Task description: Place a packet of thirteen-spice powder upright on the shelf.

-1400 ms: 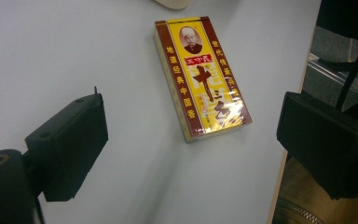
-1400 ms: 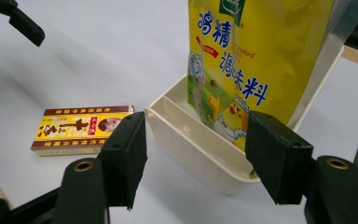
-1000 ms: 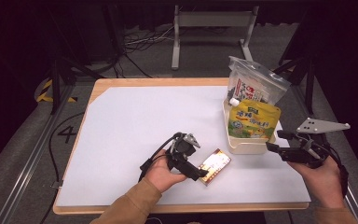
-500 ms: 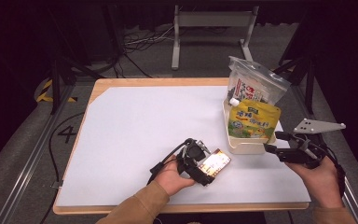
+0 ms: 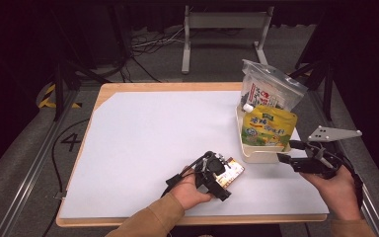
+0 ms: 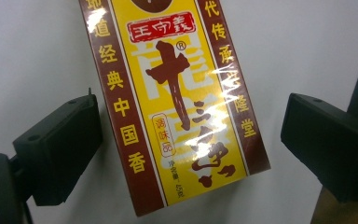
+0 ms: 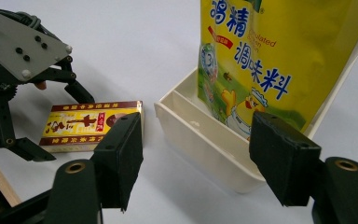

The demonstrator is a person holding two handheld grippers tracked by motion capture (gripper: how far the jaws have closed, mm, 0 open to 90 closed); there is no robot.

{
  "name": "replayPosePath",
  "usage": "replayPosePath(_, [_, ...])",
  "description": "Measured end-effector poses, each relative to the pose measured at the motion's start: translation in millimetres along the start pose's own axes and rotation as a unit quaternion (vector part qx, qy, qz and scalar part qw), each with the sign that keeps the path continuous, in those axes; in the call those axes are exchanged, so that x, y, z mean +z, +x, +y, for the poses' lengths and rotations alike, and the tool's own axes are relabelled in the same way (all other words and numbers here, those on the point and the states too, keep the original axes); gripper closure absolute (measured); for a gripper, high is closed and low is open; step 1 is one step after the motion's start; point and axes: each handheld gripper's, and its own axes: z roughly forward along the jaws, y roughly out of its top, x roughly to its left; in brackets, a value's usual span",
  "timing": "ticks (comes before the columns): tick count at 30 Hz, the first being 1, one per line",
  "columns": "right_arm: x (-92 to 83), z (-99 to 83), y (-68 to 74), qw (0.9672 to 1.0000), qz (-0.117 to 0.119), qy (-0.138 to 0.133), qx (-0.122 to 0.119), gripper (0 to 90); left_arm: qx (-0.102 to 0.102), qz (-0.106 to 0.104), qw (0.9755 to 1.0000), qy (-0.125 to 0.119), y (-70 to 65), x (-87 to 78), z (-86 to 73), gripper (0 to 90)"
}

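My left tool [image 5: 225, 178] hangs over the flat spice box [image 5: 230, 172] near the front edge of the table [image 5: 143, 133], jaws spread wide on either side of it and gripping nothing; in the left gripper view the yellow-and-brown box [image 6: 177, 107] lies skewed between the two black pads with bare white surface showing on both sides. My right tool [image 5: 288, 154] waits just right of the cream tray [image 5: 262, 155], jaws parted about halfway and empty, its pads framing the tray's near wall [image 7: 205, 144] and the yellow seasoning pouch [image 7: 279, 60] standing inside. A clear bag [image 5: 271, 91] stands behind the pouch at the tray's far end.

The risk I see is in the closing. The box sits at an angle to the jaws, so if I squeeze from here I expect one pad to meet a corner first and spin or push the box across the slick sheet rather than clamp it. Its glossy wrap could also let it slip once lifted. Carrying it toward the tray, I could knock the upright pouch, which looks easy to tip, and my right tool stands close enough to the tray to get in the way.
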Motion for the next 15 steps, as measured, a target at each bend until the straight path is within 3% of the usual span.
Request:
replayPosePath(7, [3.5, 0.5, 2.2, 1.0, 0.005, 0.007, -0.001, 34.3, 0.011, 0.043, 0.999, 0.01, -5.5, -1.6, 1.1, 20.0])
replayPosePath(15, [5.6, 1.7, 4.8, 0.9999, 0.013, 0.011, 0.0, 34.5, 0.009, 0.039, 0.9991, 0.013, -3.9, -6.6, -1.6, 31.1])
